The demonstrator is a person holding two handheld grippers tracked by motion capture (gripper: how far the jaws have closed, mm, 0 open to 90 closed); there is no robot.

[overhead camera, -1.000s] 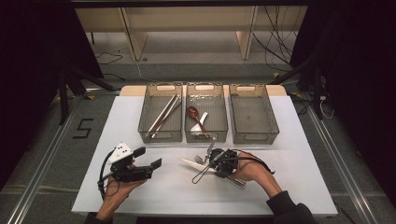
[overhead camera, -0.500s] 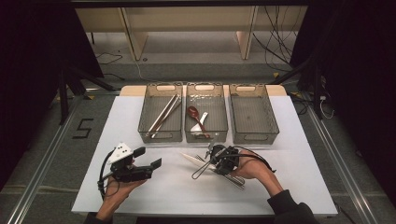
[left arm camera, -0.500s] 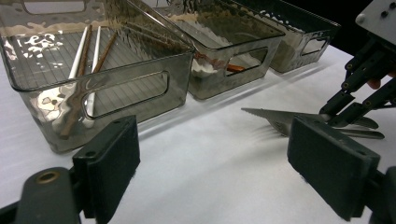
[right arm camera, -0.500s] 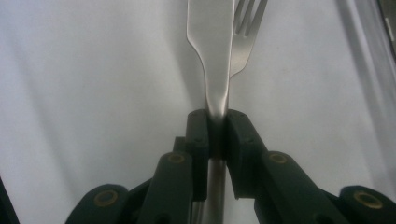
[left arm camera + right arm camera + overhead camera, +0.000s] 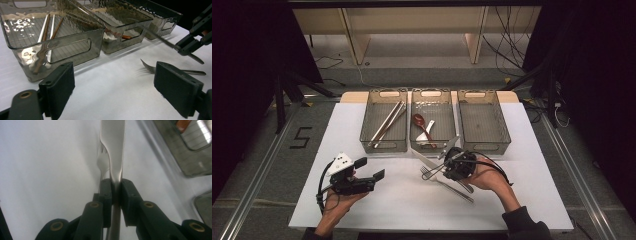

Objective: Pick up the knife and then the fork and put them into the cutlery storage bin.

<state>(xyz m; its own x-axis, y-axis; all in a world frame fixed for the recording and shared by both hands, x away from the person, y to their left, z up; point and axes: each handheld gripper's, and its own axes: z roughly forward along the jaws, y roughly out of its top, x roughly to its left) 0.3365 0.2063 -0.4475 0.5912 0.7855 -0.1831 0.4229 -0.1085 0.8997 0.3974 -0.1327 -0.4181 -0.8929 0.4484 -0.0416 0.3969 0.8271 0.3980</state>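
Note:
My right gripper is shut on a silver table knife, held just above the white table with the blade pointing to the upper left. In the right gripper view the pads pinch the knife at its neck. A silver fork lies on the table right under it, its tines showing beside the blade. My left gripper rests in the hand at the lower left, jaws open and holding nothing. In the left gripper view the knife and fork are ahead to the right.
Three smoky clear trays stand in a row at the table's far side. The left tray holds chopsticks. The middle tray has a red spoon and a white one. The right tray looks bare inside.
My right gripper has risen a little and shifted toward the trays, carrying the knife up off the table. The fork stayed where it lay. The left gripper kept still.

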